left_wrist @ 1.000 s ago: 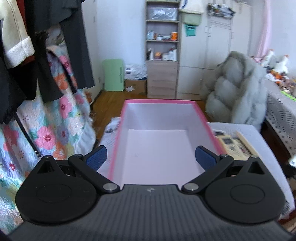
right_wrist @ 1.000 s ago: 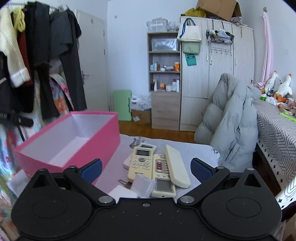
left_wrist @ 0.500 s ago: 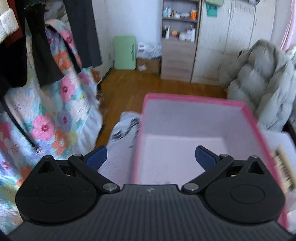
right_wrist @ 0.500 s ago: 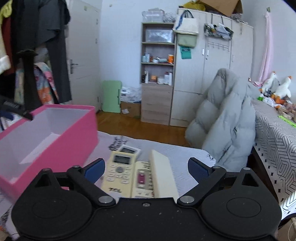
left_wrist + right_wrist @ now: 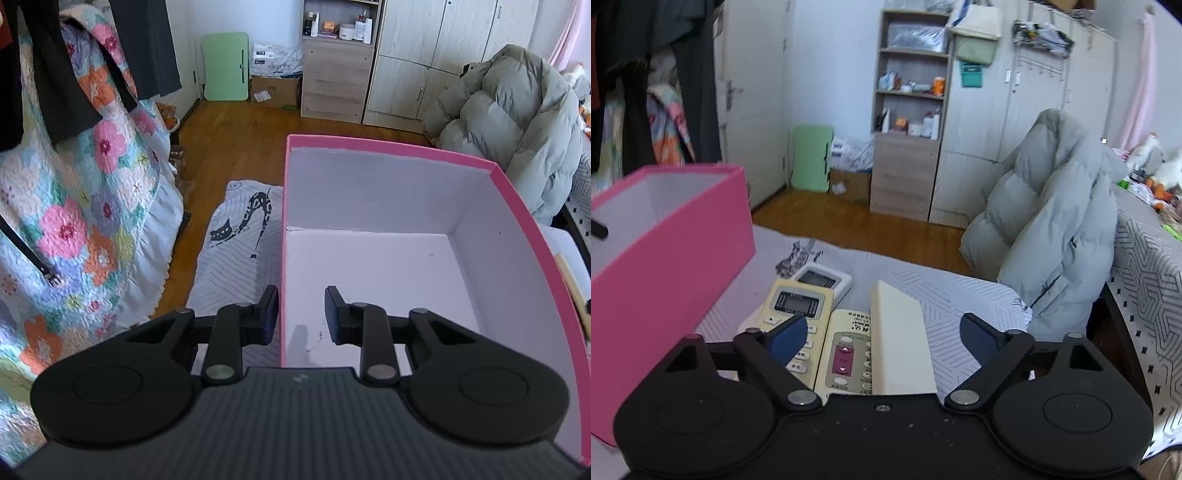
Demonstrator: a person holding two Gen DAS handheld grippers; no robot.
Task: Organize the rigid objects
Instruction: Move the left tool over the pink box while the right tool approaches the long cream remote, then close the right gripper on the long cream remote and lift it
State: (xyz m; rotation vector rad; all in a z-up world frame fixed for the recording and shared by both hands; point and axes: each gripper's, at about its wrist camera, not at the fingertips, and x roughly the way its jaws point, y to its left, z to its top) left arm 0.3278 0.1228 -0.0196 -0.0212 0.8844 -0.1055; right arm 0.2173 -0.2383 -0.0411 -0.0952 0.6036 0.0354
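Observation:
A pink box (image 5: 524,206) with a white empty inside stands on the patterned cloth; it also shows at the left of the right wrist view (image 5: 665,266). My left gripper (image 5: 301,314) straddles the box's left wall, its jaws narrowed but with a gap still showing beside the wall. My right gripper (image 5: 882,336) is open above several remote controls: a cream one with a screen (image 5: 798,306), a white one (image 5: 823,278) behind it, one with a magenta button (image 5: 846,354) and a plain cream one (image 5: 897,343).
A grey puffer coat (image 5: 1052,229) hangs over a chair at the right. A floral quilt (image 5: 74,221) hangs at the left. A table with a patterned cloth (image 5: 1145,266) stands far right. A shelf and wardrobe stand behind, across the wooden floor.
My left gripper moved left to the box's left wall and its jaws narrowed around it. My right gripper moved forward and down over the remotes, staying open.

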